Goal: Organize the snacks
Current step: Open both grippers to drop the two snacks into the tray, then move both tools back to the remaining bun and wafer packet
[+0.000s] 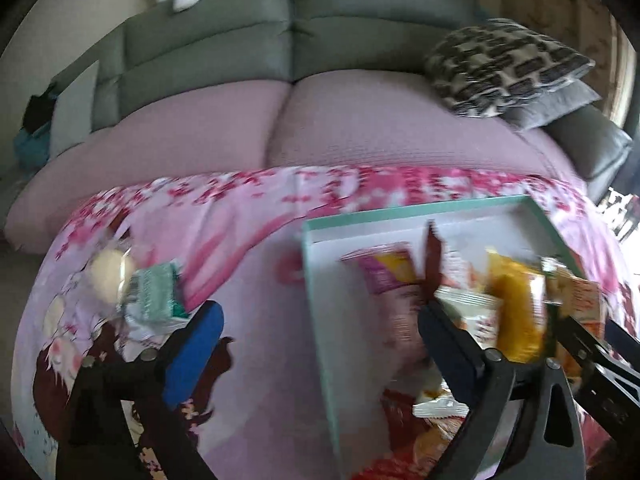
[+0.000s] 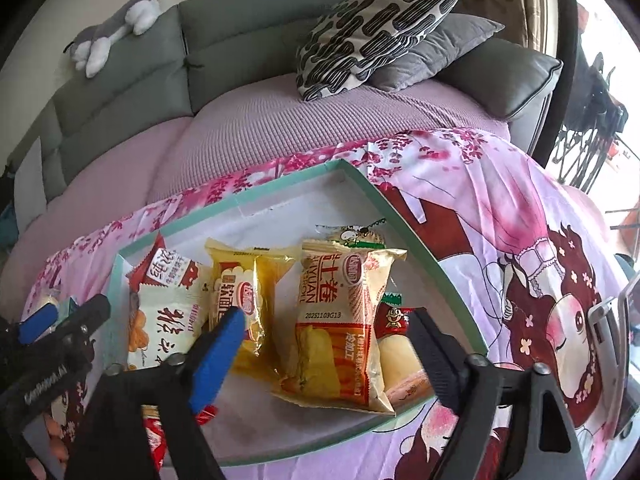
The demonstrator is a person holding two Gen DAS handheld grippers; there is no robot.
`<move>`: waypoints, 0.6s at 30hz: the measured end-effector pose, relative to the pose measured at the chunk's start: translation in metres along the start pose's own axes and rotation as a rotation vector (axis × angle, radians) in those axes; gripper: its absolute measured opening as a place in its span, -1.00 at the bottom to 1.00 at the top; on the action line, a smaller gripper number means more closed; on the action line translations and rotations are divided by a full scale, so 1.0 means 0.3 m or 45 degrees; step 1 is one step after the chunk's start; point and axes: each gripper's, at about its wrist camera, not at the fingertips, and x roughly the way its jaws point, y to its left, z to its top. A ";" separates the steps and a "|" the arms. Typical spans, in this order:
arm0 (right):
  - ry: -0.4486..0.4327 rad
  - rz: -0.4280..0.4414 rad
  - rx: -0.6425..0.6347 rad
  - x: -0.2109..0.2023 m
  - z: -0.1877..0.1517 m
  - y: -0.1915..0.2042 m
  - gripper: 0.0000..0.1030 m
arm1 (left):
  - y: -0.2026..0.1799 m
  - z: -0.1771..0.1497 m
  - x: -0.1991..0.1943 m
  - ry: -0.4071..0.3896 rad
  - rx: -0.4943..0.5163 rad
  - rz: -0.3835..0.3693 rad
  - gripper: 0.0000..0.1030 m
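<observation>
A shallow teal-rimmed box point(image 2: 420, 240) lies on a pink printed cloth and holds several snack packets: a yellow bread packet point(image 2: 248, 292), a tall cake-roll packet point(image 2: 340, 320), a white and red biscuit packet point(image 2: 168, 312) and a small red packet point(image 2: 394, 318). My right gripper point(image 2: 324, 328) is open and empty, hovering over the cake-roll packet. My left gripper point(image 1: 320, 320) is open and empty at the box's left rim point(image 1: 316, 300). On the cloth left of the box lie a green-white packet point(image 1: 154, 296) and a round pale snack point(image 1: 106, 276). The left wrist view is blurred.
The cloth point(image 2: 500, 220) covers a low table in front of a grey sofa point(image 2: 240, 48) with a pink cover. Patterned and grey cushions point(image 2: 372, 28) lie at its right end. A plush toy point(image 2: 116, 24) lies on the backrest. The left gripper shows in the right wrist view point(image 2: 60, 324).
</observation>
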 end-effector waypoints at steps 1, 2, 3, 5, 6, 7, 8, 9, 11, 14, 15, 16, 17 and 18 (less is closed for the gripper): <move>0.004 -0.003 -0.006 0.003 -0.002 0.002 0.85 | 0.014 -0.001 0.006 -0.001 -0.012 0.011 0.91; 0.010 -0.005 -0.015 0.009 -0.004 0.006 0.93 | 0.024 -0.002 0.009 -0.003 -0.023 0.021 0.91; 0.011 -0.009 -0.019 0.010 -0.005 0.008 1.00 | 0.031 -0.003 0.011 -0.005 -0.032 0.028 0.92; 0.008 -0.018 -0.021 0.012 -0.006 0.009 1.00 | 0.048 -0.005 0.017 -0.005 -0.056 0.037 0.98; 0.007 -0.018 -0.020 0.012 -0.006 0.009 1.00 | 0.051 -0.006 0.019 -0.003 -0.062 0.038 1.00; 0.007 -0.016 -0.018 0.012 -0.006 0.009 1.00 | 0.058 -0.007 0.022 -0.002 -0.070 0.037 1.00; 0.008 -0.014 -0.019 0.012 -0.006 0.011 1.00 | 0.062 -0.007 0.023 -0.001 -0.076 0.037 1.00; 0.009 -0.016 -0.022 0.013 -0.007 0.013 1.00 | 0.067 -0.008 0.023 -0.004 -0.083 0.034 1.00; 0.009 -0.023 -0.030 0.012 -0.007 0.022 1.00 | 0.067 -0.005 0.022 -0.012 -0.093 0.021 1.00; -0.006 -0.018 -0.037 0.000 -0.006 0.036 1.00 | 0.064 -0.007 0.019 -0.013 -0.093 -0.006 1.00; -0.013 -0.014 -0.038 -0.005 -0.005 0.041 1.00 | 0.062 -0.009 0.017 -0.011 -0.089 -0.013 1.00; -0.022 -0.008 -0.043 -0.011 -0.004 0.047 1.00 | 0.060 -0.011 0.015 -0.006 -0.083 -0.018 1.00; -0.034 -0.003 -0.052 -0.020 -0.003 0.056 1.00 | 0.060 -0.012 0.012 -0.006 -0.078 -0.019 1.00; -0.043 0.000 -0.063 -0.026 -0.002 0.065 1.00 | 0.060 -0.013 0.007 -0.008 -0.076 -0.020 1.00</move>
